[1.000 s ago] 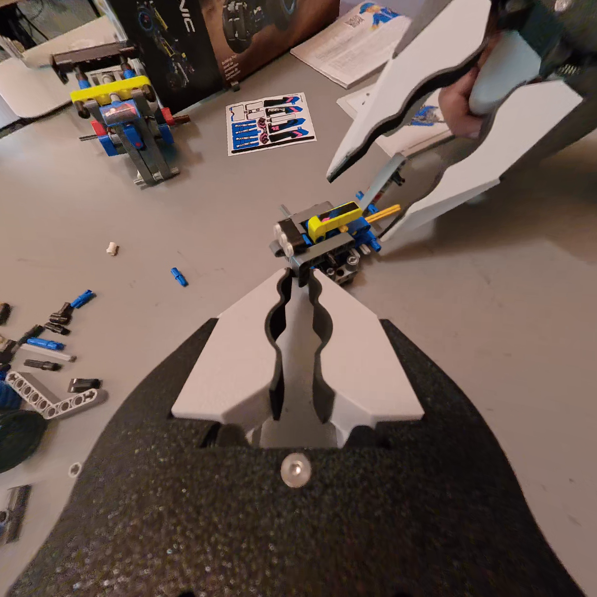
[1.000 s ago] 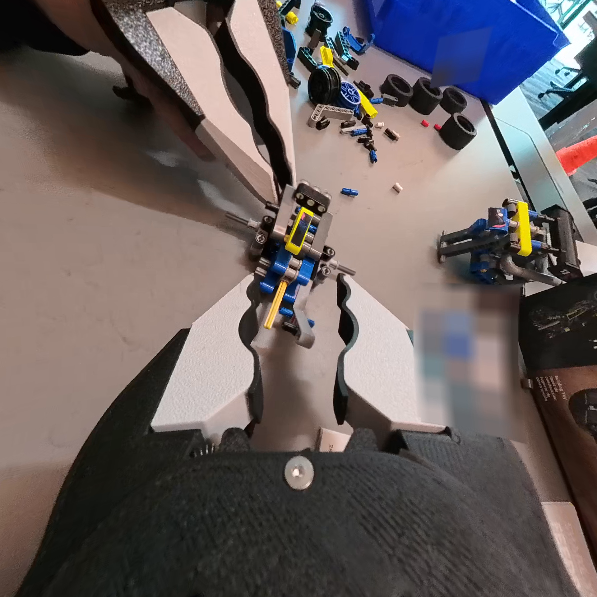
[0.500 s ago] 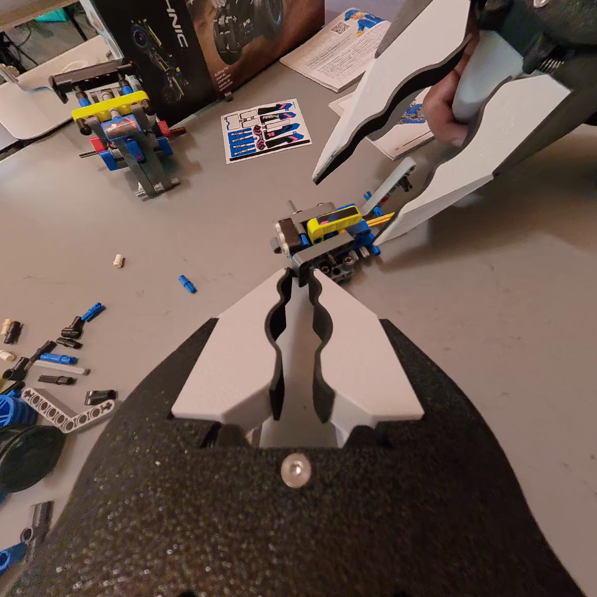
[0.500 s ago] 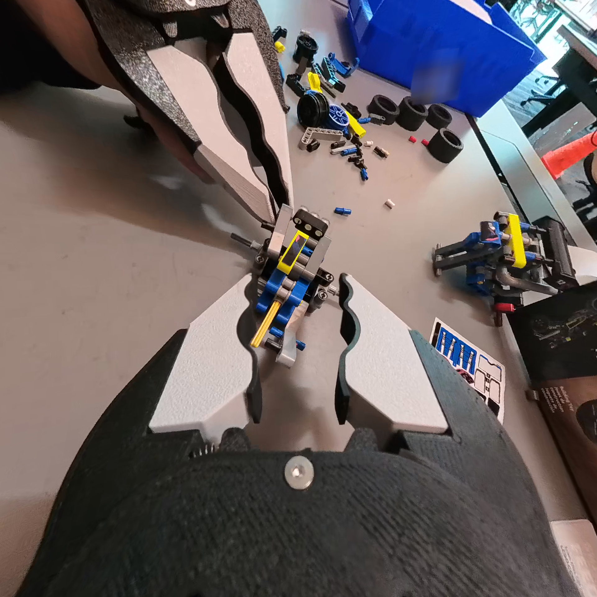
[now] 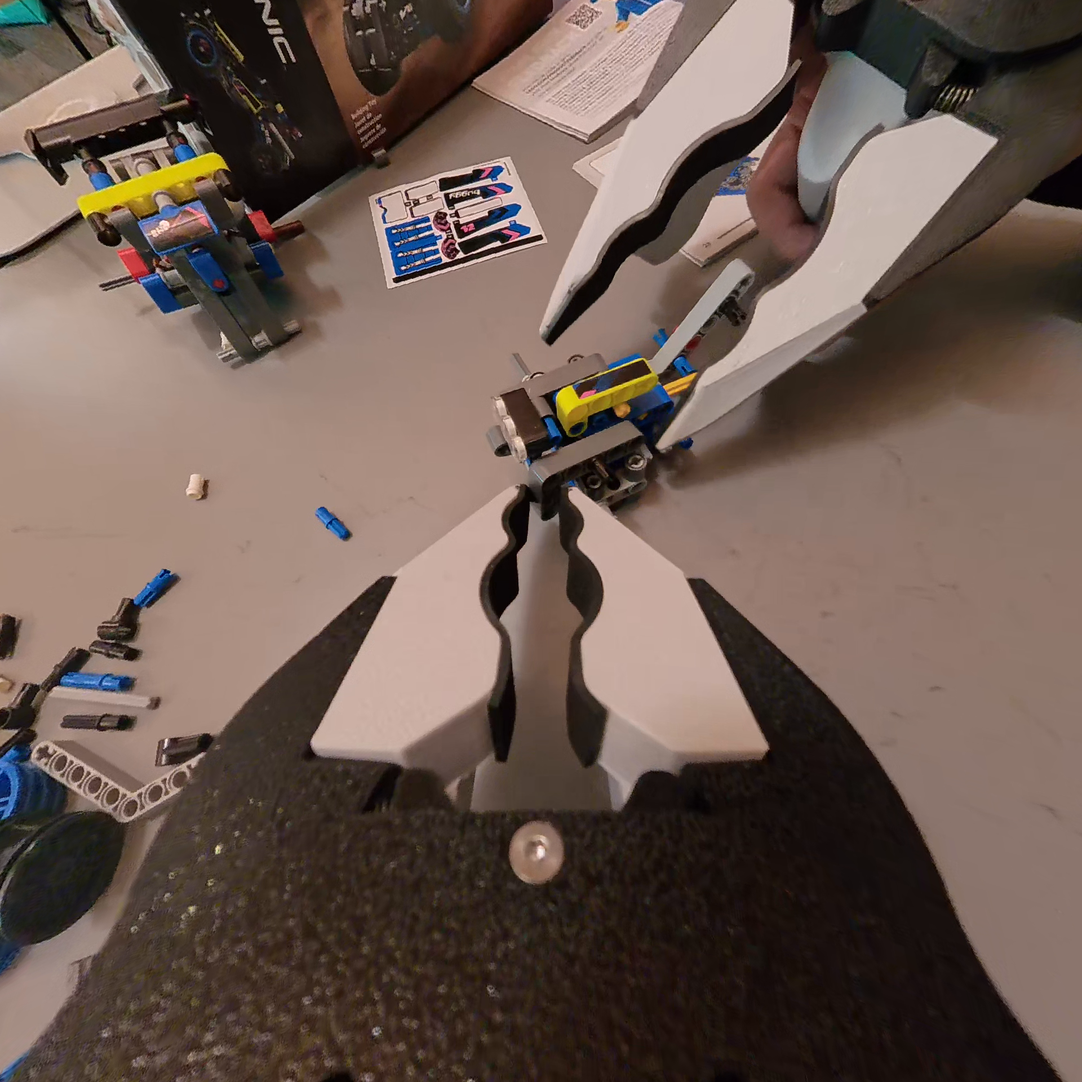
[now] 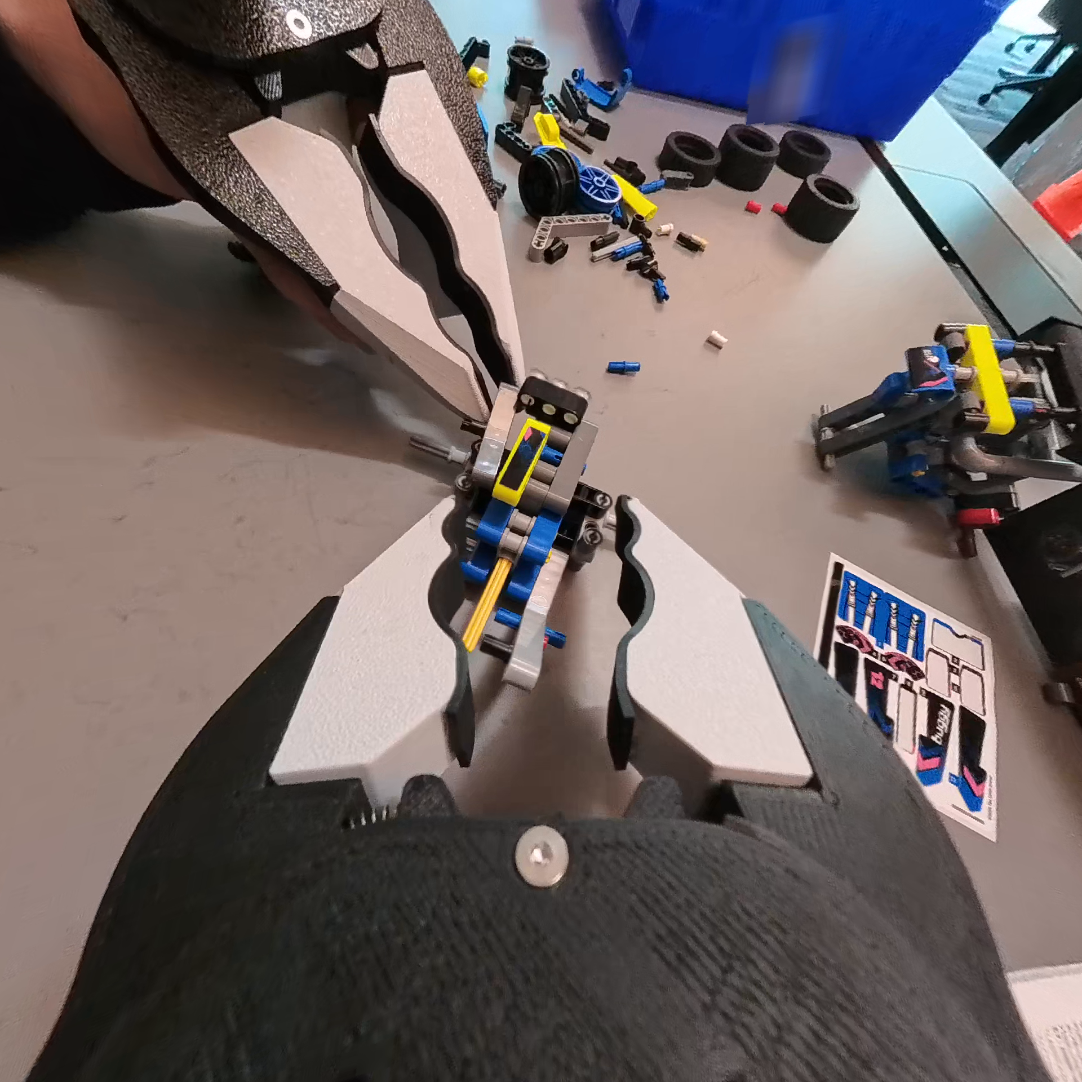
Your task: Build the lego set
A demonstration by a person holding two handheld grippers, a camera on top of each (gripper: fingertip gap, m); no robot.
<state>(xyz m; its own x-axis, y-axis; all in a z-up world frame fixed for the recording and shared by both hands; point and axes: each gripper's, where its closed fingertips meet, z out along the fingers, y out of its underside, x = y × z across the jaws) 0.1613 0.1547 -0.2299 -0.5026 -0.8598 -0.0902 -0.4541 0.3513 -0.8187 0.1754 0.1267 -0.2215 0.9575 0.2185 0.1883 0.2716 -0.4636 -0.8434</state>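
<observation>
A small brick assembly [image 5: 585, 410] of grey, blue and yellow parts sits on the grey table [image 5: 819, 585]. My left gripper [image 5: 541, 497] is shut on the dark grey beam at the assembly's near corner. The right wrist view shows its tips [image 6: 497, 398] on that beam. My right gripper [image 6: 536, 509] is open and straddles the other end of the assembly [image 6: 527, 486]. The blue part lies close by its left finger [image 6: 410, 585], and there is a gap at its right finger [image 6: 661, 585]. A yellow axle [image 6: 486, 603] and a light grey beam [image 6: 530, 644] lie between its fingers.
A larger brick assembly [image 5: 175, 234] stands at the far left, in front of a dark box [image 5: 293, 70]. A sticker sheet [image 5: 462, 219] and booklets [image 5: 585, 64] lie beyond. Loose pins and beams [image 5: 88, 691] lie to the left. Tyres [image 6: 749, 155] and a blue bin [image 6: 761, 47] are farther off. Tip to tip, the grippers are about 4 centimeters apart.
My right gripper has moved forward, so more of the assembly lies between its open fingers. My left gripper keeps its hold on the grey beam.
</observation>
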